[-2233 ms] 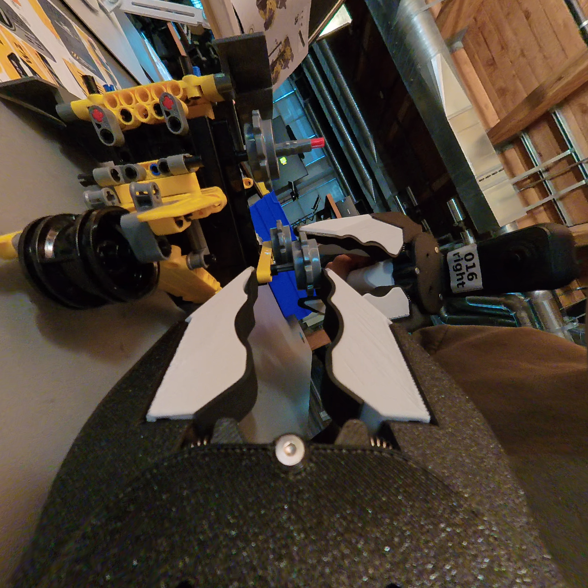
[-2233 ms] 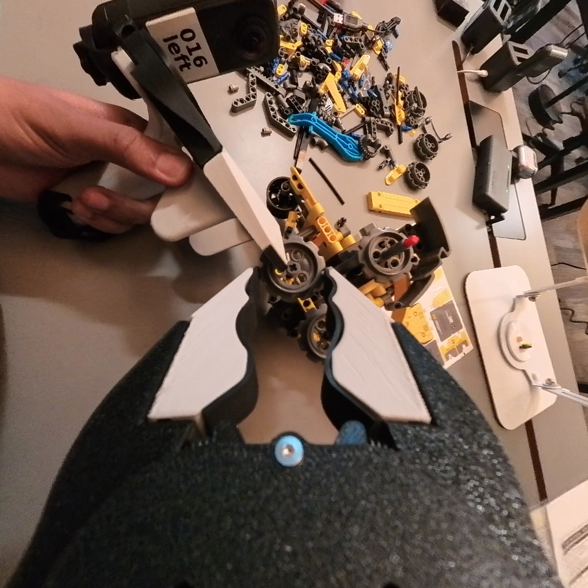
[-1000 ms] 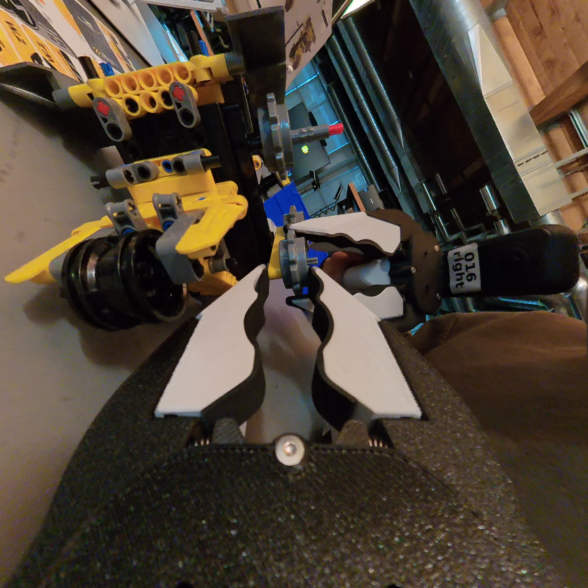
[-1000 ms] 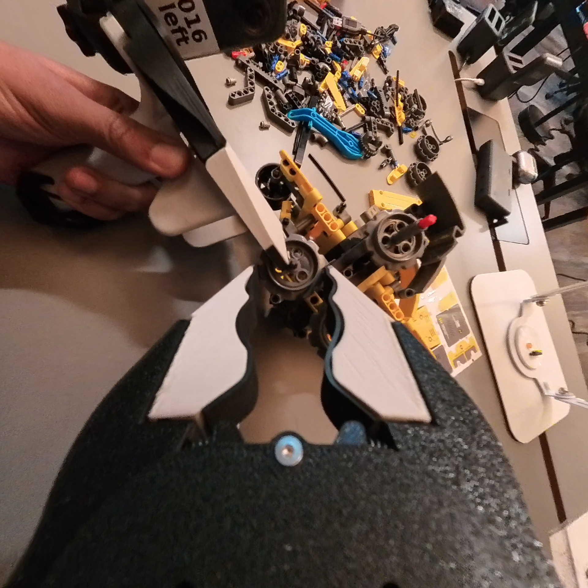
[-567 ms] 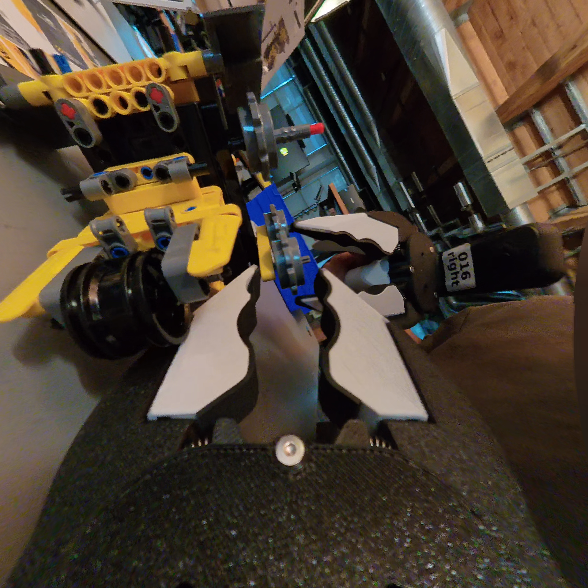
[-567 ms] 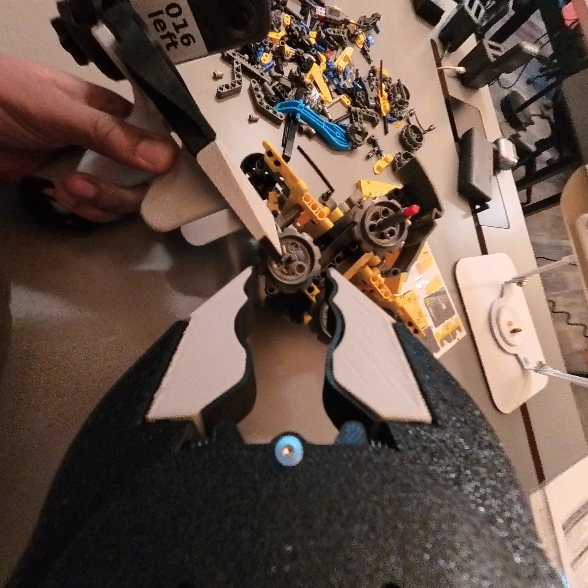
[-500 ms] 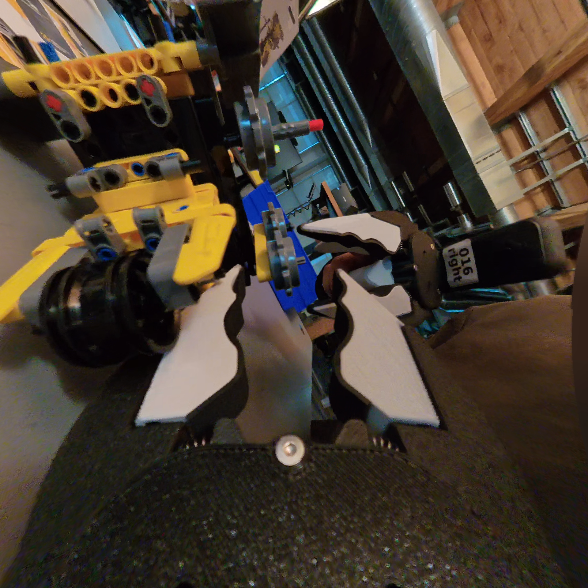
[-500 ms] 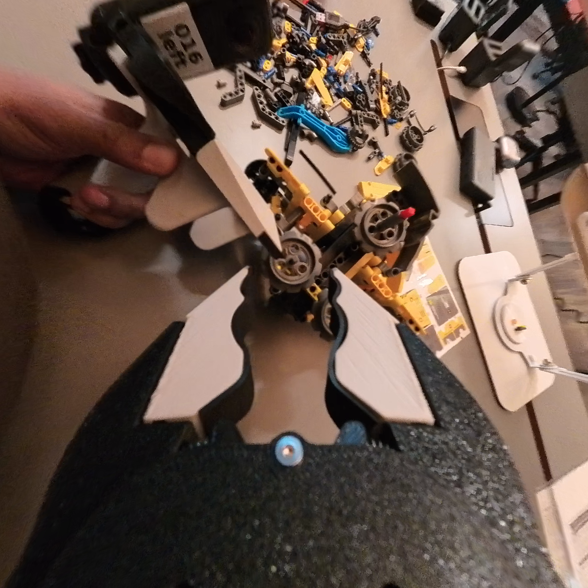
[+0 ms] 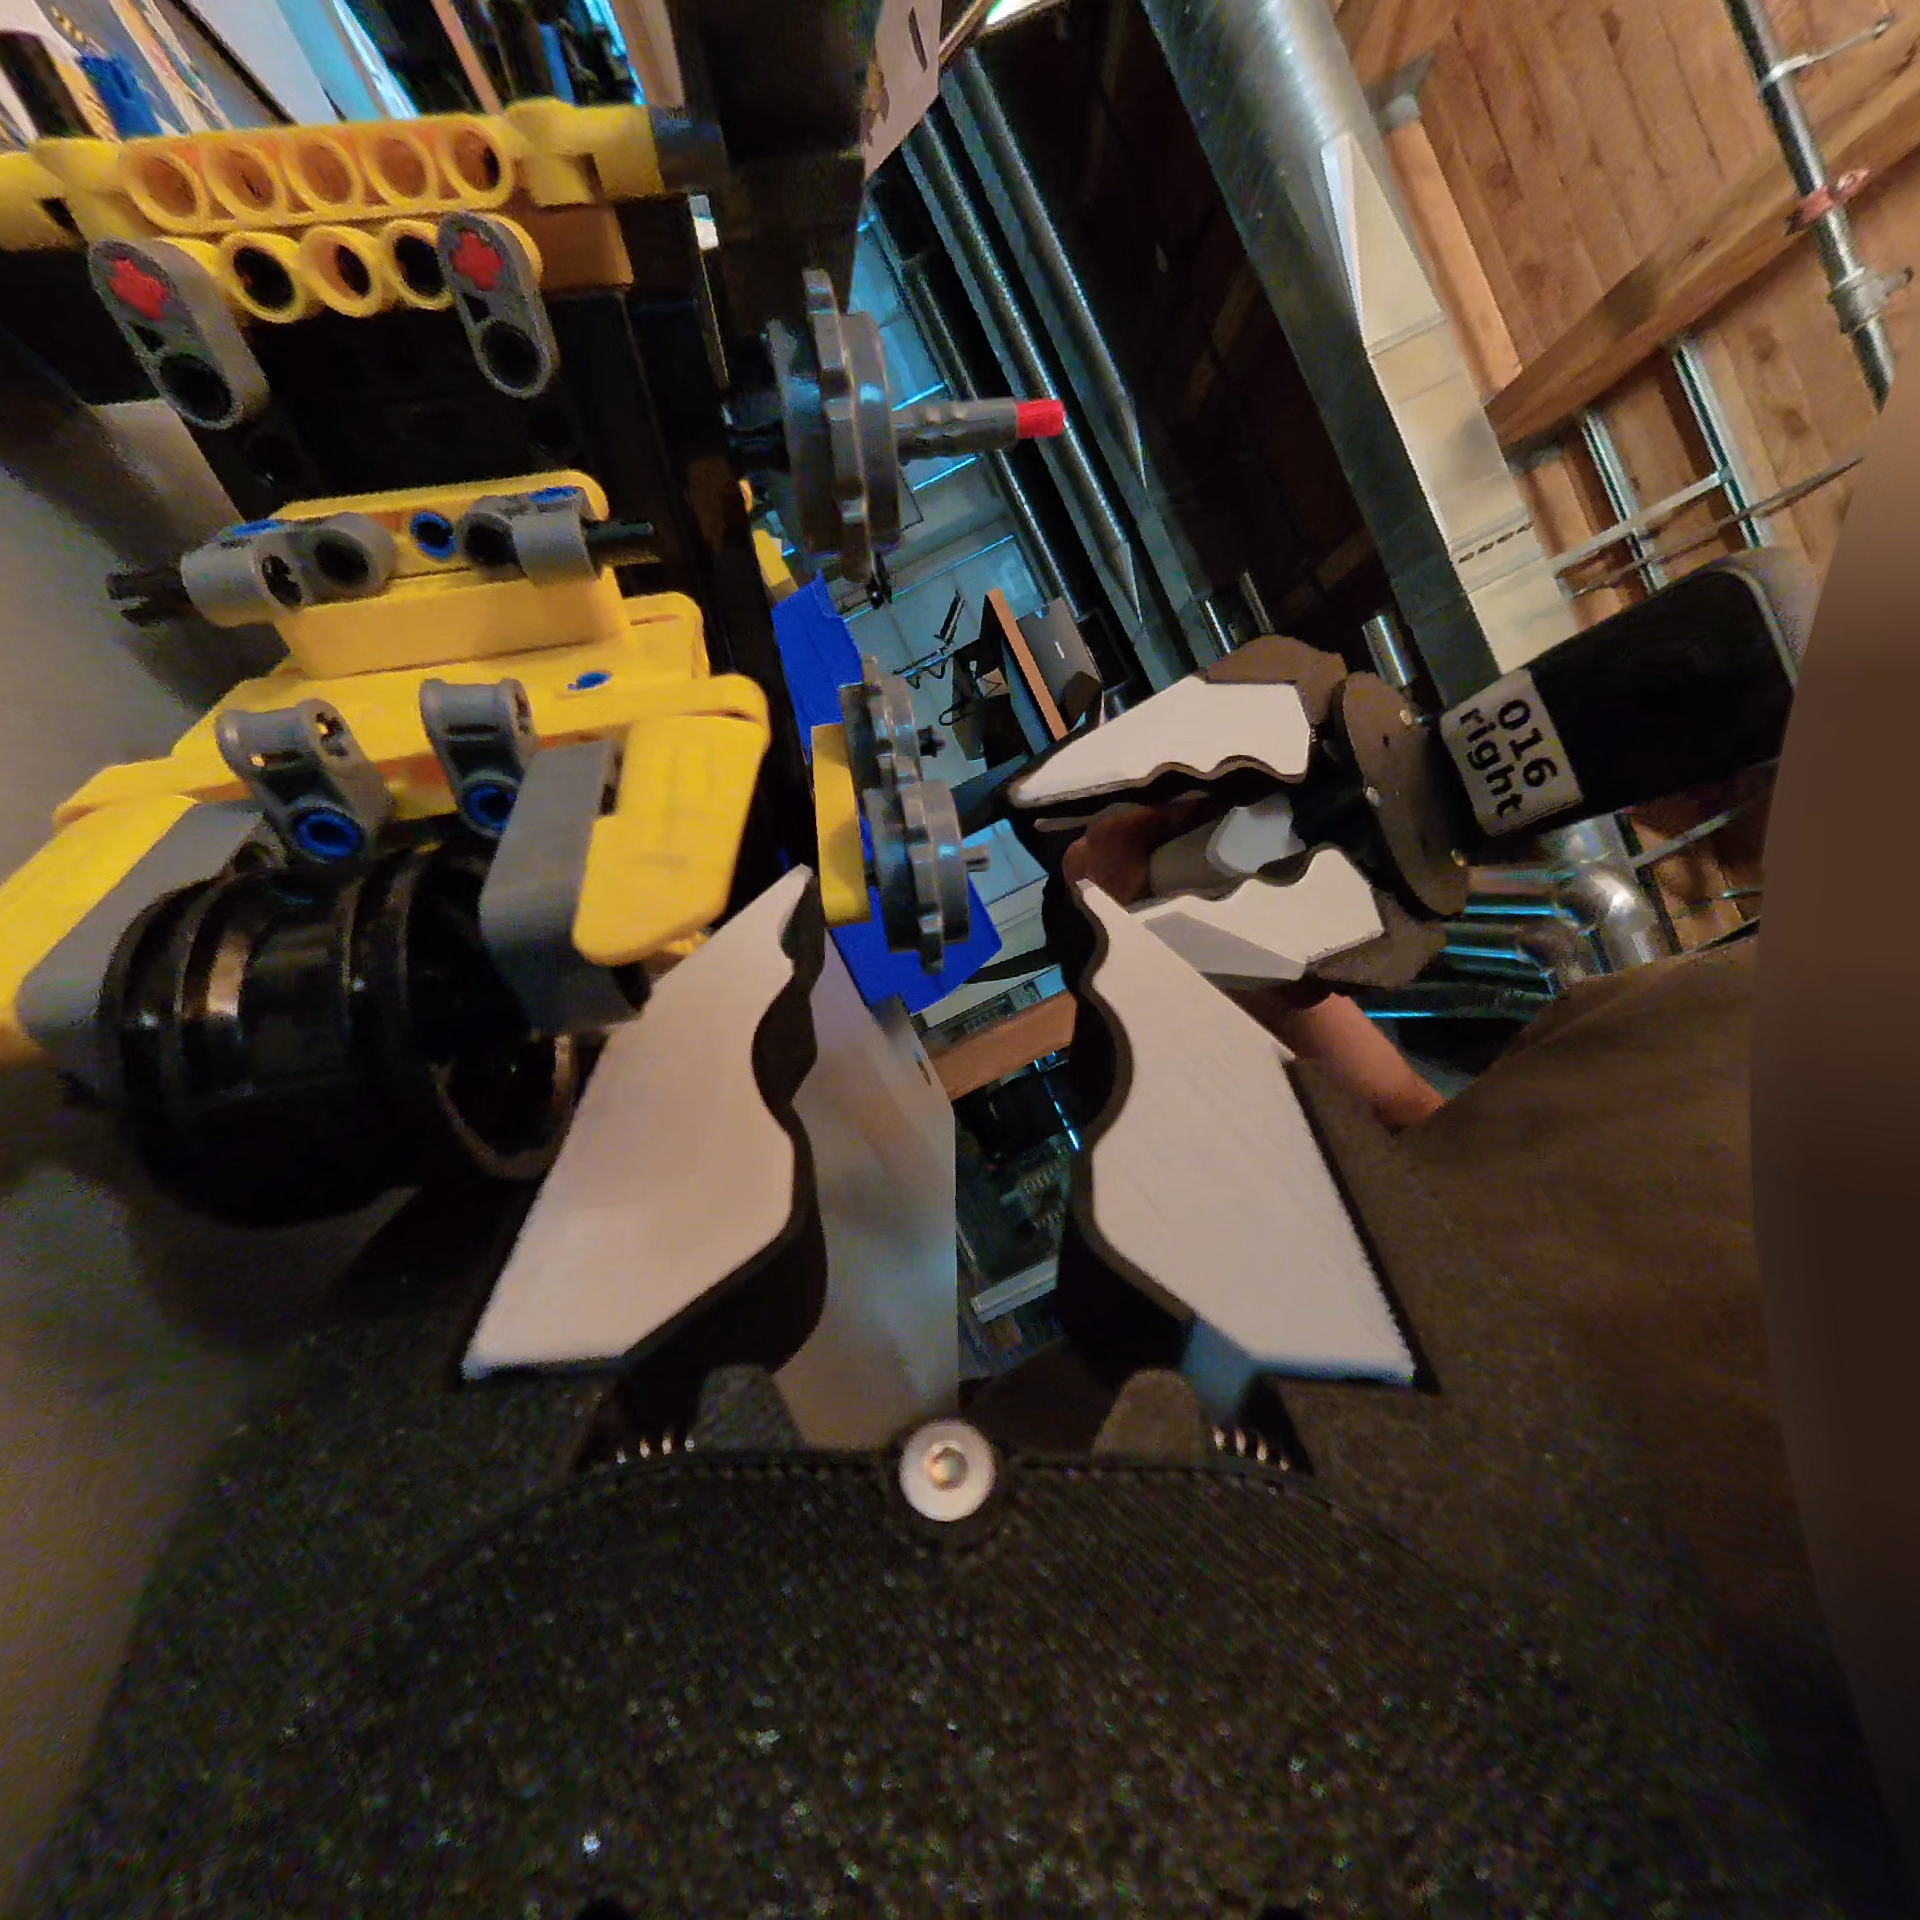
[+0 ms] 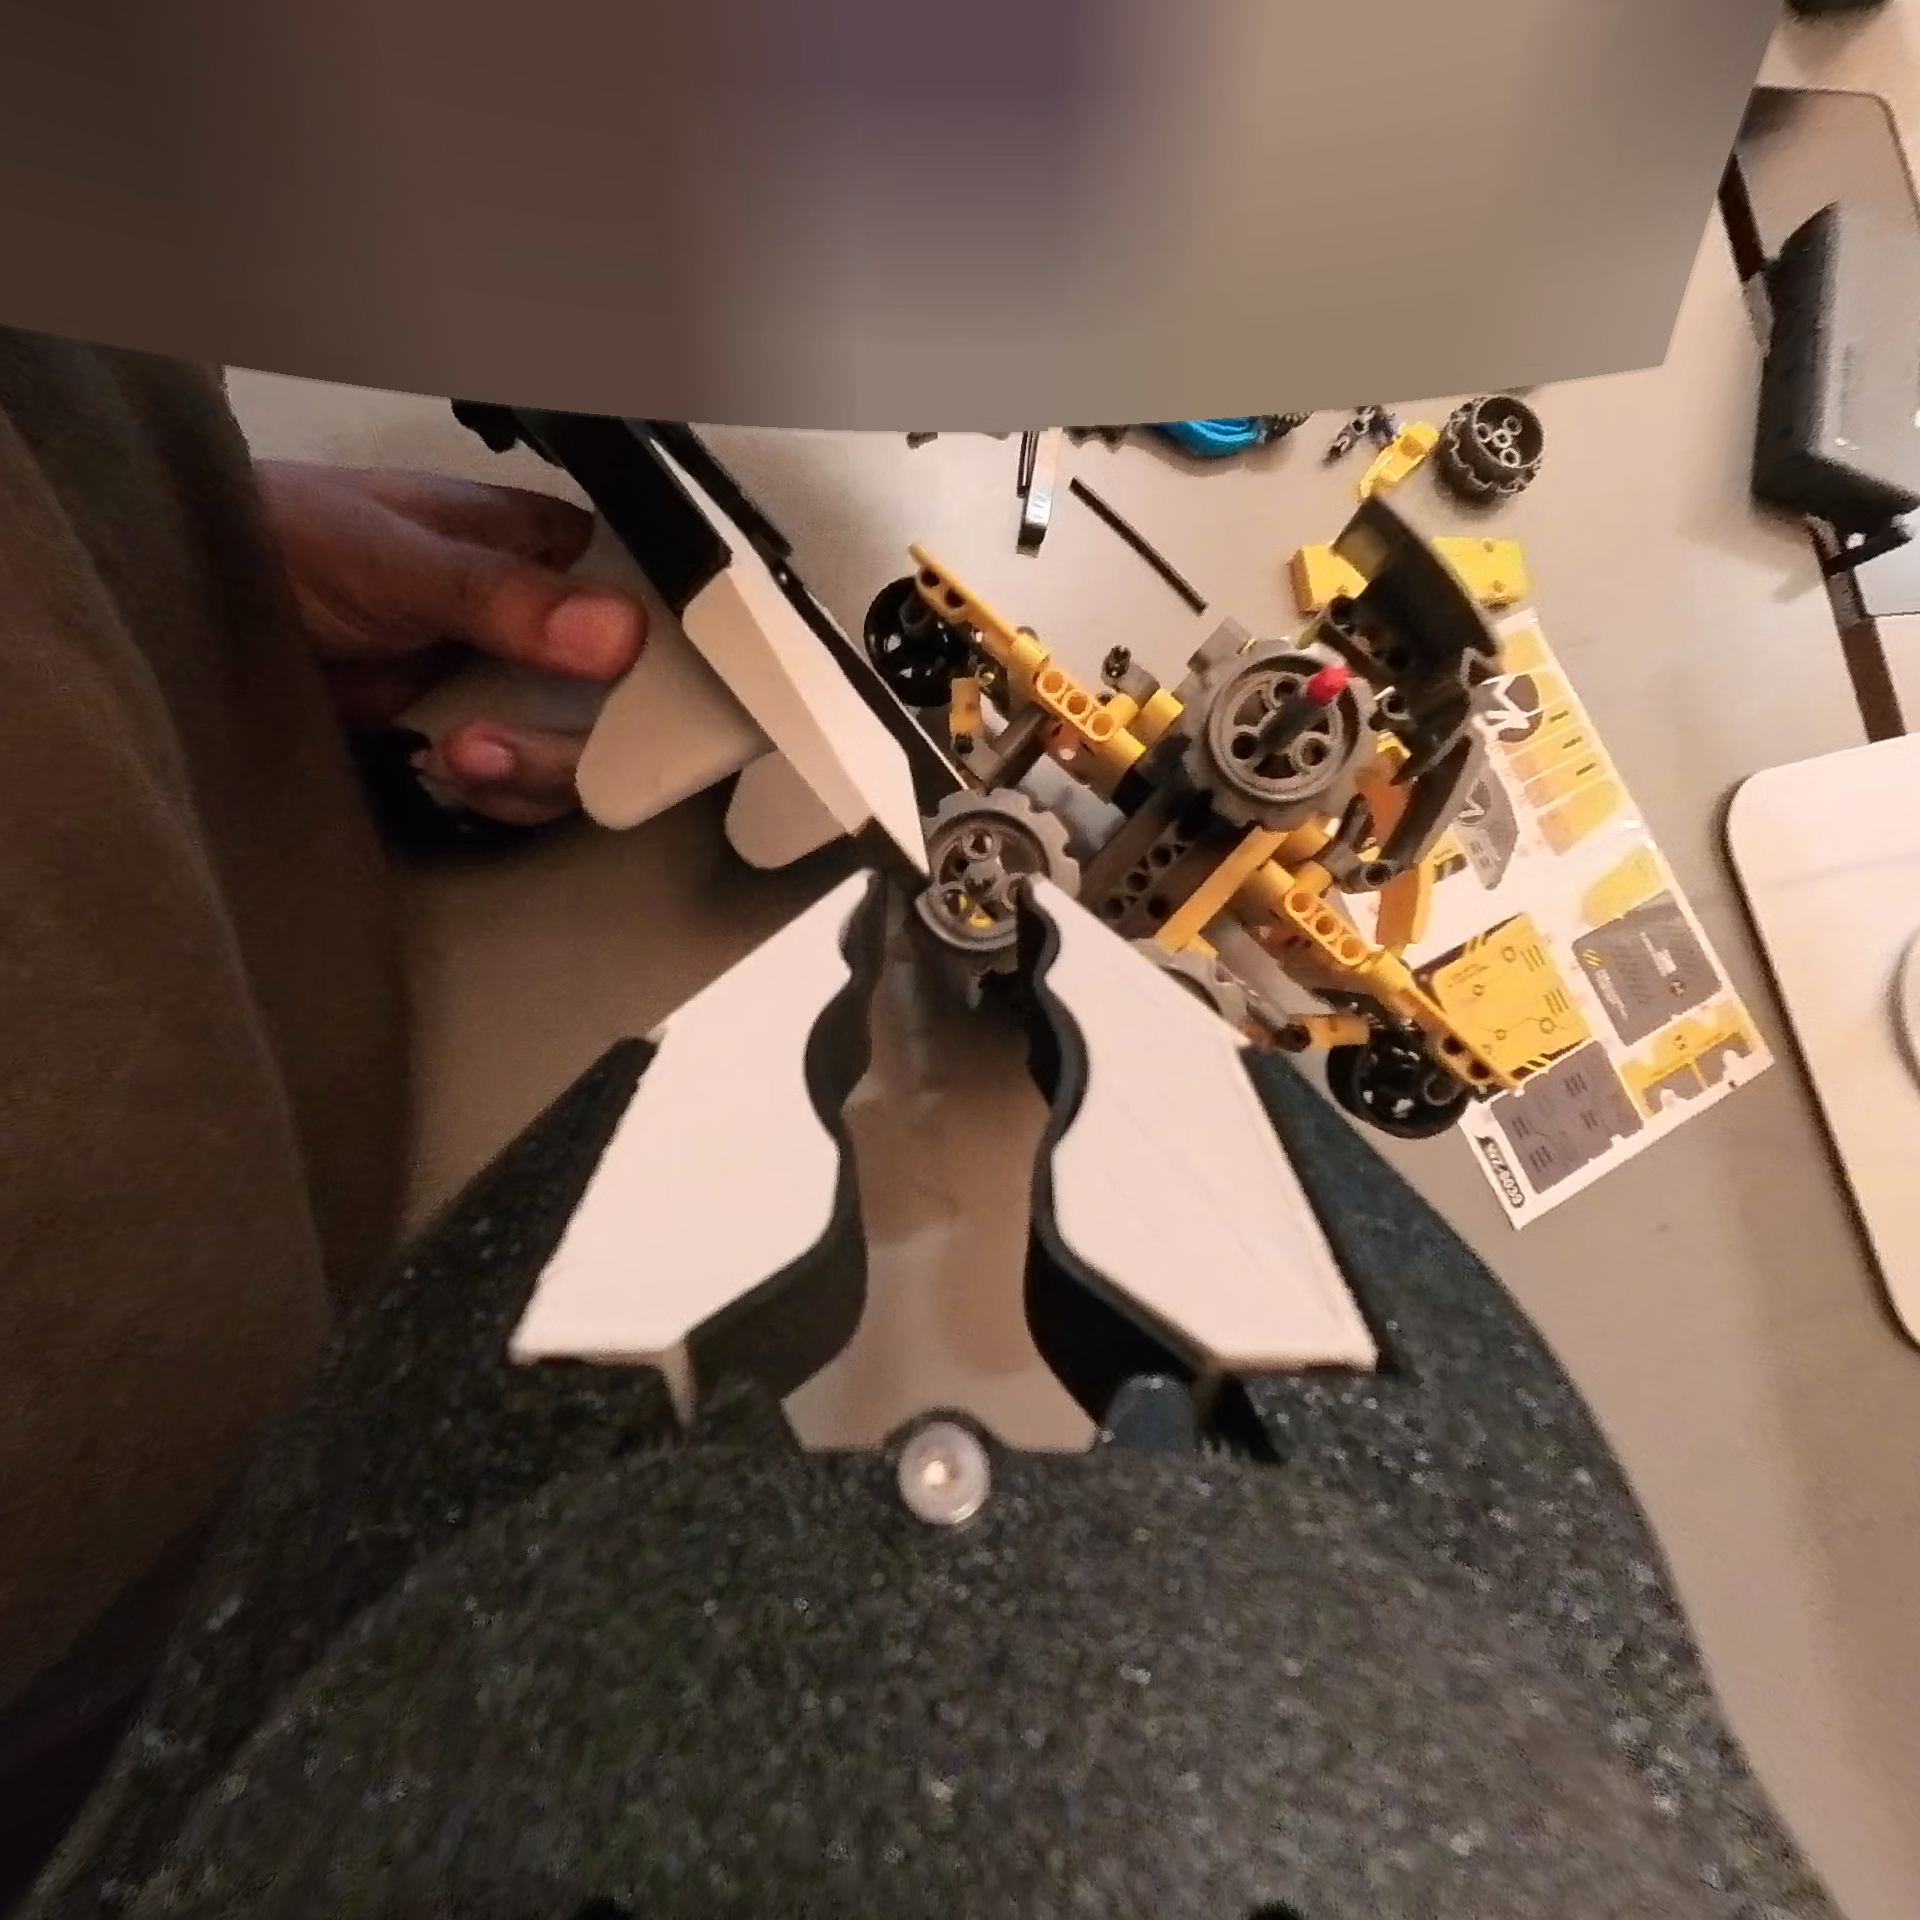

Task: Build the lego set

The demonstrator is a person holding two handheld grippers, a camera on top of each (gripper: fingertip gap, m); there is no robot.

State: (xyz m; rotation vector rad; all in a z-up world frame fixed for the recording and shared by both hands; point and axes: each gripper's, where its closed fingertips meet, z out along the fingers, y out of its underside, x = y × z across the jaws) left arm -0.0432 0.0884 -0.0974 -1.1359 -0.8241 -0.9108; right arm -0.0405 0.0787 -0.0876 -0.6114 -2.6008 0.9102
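A yellow and black brick-built vehicle [image 9: 436, 665] rests on the grey table, and it also shows in the right wrist view [image 10: 1247, 831]. Two small grey gears [image 9: 914, 862] stick out of its side. My left gripper [image 9: 945, 888] is open, with a fingertip on either side of these gears. My right gripper [image 10: 954, 883] has a narrow gap between its jaws. The small gears [image 10: 971, 904] lie just beyond its tips. Seen from the left wrist, the right gripper [image 9: 1023, 805] stops just short of the gears. The left gripper's finger [image 10: 810, 717] points at them.
A larger grey gear on a red-tipped axle [image 10: 1273, 727] sits higher on the vehicle. A sticker sheet [image 10: 1558, 997] lies under it, with a white board [image 10: 1829, 987] to the right. Loose parts [image 10: 1486, 457] and a dark box [image 10: 1849, 353] lie farther back. A hand [image 10: 488, 623] holds the left gripper. Only a small space, under 4 cm, lies between the two pairs of fingers.
My left jaws have opened wider than a second ago. My right jaws have narrowed and the right view has swung, so the vehicle now lies to the right. The right gripper's tips have backed off the gears.
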